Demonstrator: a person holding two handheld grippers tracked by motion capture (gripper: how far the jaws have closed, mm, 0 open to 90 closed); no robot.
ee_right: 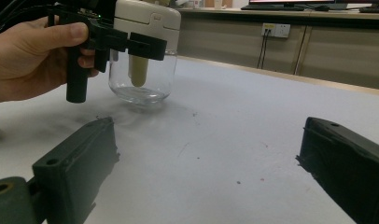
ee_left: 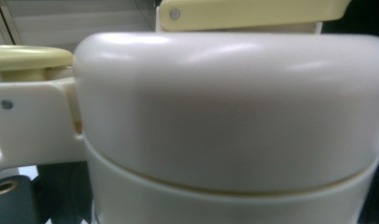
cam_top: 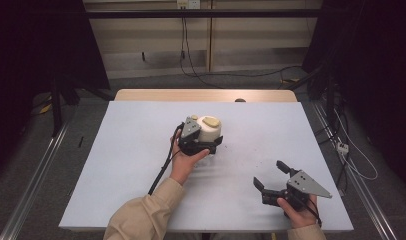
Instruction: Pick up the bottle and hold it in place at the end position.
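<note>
A clear glass jar (ee_right: 140,79) with a cream pump lid (cam_top: 209,128) stands near the middle of the grey-topped desk (cam_top: 131,150). The left tool (cam_top: 211,146), held in the person's left hand (cam_top: 187,161), has its jaws set around the cream lid, one on each side; whether they press on it I cannot tell. The right tool (cam_top: 269,175) sits at the near right of the desk, well apart from the jar, its jaws spread wide with nothing between them.
</note>
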